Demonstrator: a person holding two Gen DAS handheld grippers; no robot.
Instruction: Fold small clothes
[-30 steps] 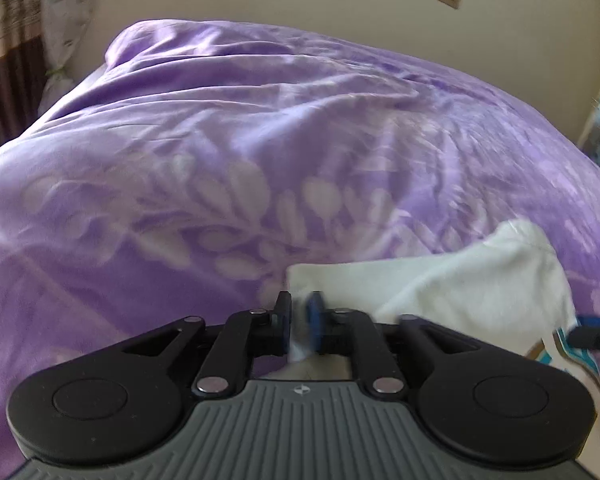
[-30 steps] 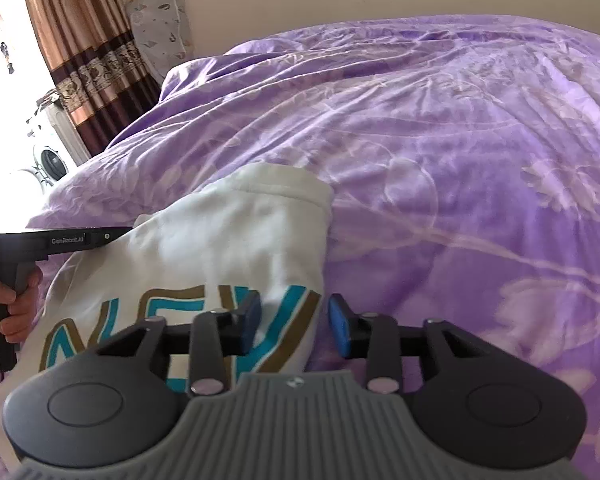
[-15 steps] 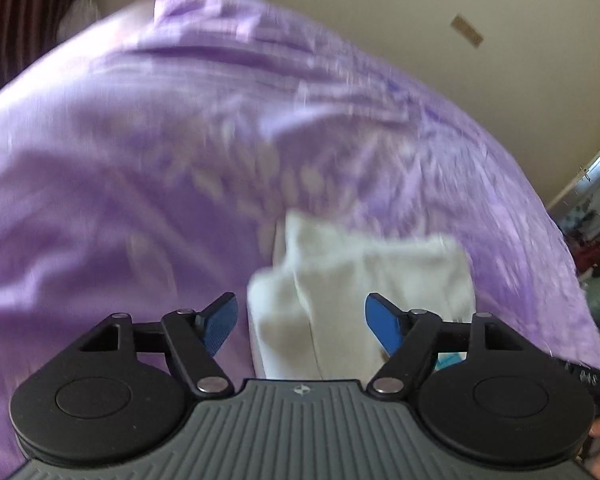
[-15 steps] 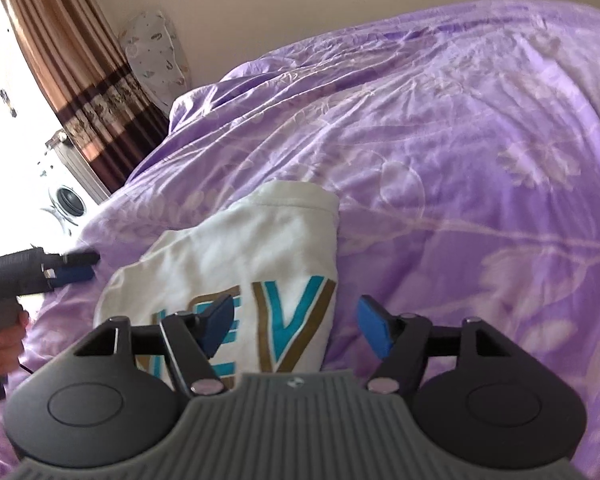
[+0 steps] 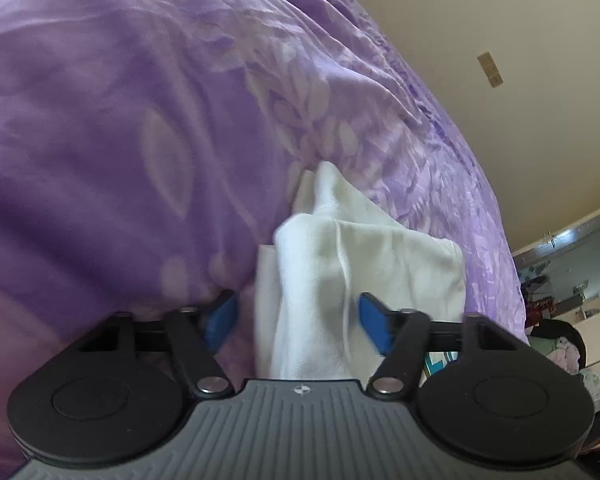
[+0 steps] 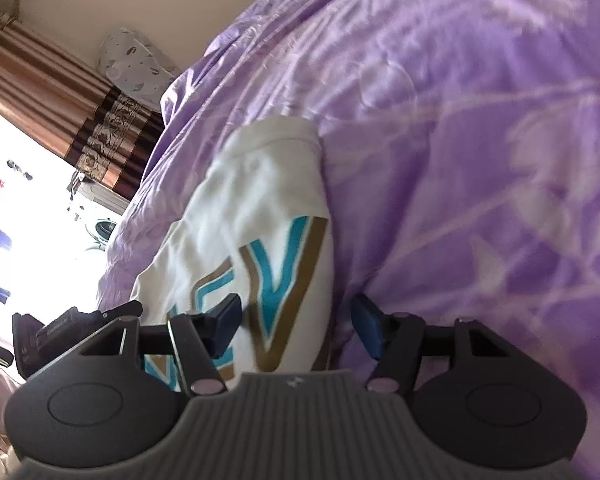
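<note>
closing yet apart, left claw [image 5: 298,320] and right claw [image 6: 296,326] straddle the white garment [image 5: 364,264], pads off it.

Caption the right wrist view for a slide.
Right gripper, jaws closing, straddles the white lettered garment on a purple bedspread.

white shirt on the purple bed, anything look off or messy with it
The white shirt is not flat: in the left wrist view its plain end is bunched into a peaked ridge on the purple bedspread. The printed end lies smoother. Both tongs, left and right, are closing astride the cloth, not pinching it.
</note>
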